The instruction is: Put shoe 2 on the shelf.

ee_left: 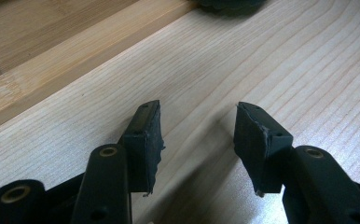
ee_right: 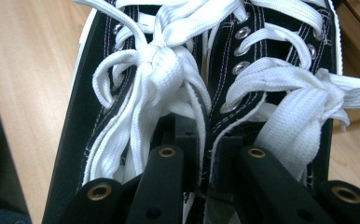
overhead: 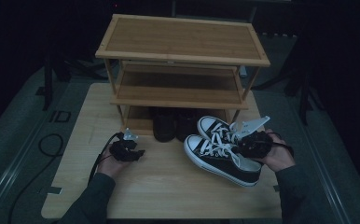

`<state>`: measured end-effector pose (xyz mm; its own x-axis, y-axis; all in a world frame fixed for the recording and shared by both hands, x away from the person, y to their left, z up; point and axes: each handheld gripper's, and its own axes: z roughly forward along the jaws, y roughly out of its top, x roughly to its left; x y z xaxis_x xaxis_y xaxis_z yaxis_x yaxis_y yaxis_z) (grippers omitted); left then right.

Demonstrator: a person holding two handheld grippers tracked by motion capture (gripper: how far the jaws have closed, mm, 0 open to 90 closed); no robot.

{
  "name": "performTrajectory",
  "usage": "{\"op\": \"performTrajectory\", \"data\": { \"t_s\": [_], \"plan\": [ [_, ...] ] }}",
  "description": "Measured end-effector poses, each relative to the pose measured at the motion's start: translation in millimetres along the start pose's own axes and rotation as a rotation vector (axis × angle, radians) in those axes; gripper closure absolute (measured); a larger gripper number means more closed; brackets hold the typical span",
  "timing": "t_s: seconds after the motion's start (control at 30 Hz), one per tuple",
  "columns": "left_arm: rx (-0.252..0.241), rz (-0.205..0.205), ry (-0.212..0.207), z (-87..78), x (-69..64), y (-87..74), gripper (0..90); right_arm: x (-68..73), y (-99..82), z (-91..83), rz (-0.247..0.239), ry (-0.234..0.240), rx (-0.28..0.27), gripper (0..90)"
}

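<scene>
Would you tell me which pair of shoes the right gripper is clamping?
The black-and-white laced sneakers, gripped by the right gripper; the plain dark shoes sit untouched under the rack.

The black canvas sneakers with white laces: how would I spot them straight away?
Find the three-tier bamboo shoe rack at the back of the pale wooden table. In front of its right side lie the black canvas sneakers with white laces, pinched together at their inner edges by the right gripper. Unlike the plain dark shoes on the bottom shelf, they have white soles.

Black sneakers (overhead: 222, 151) with white laces (ee_right: 169, 70); pale wood table (overhead: 169, 186).
</scene>
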<state>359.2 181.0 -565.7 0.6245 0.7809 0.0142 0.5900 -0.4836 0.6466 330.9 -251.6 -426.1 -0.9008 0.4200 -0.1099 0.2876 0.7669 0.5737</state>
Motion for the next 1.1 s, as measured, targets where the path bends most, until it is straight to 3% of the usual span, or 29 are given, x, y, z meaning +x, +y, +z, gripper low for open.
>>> {"op": "performTrajectory", "data": {
  "t_s": [0.33,0.47,1.1],
  "plan": [
    [0.0,0.0,0.0,0.0,-0.1,0.1,52.0,-1.6,11.1,-3.8,-0.066,0.025,0.007,84.0],
    [0.0,0.0,0.001,0.1,-0.3,0.1,52.0,-2.9,17.1,-7.2,-0.093,0.049,-0.019,83.9],
    [0.002,0.002,0.003,0.1,-0.3,0.2,51.9,-4.6,27.0,-26.3,-0.149,0.071,-0.044,83.9]
  ]
}}
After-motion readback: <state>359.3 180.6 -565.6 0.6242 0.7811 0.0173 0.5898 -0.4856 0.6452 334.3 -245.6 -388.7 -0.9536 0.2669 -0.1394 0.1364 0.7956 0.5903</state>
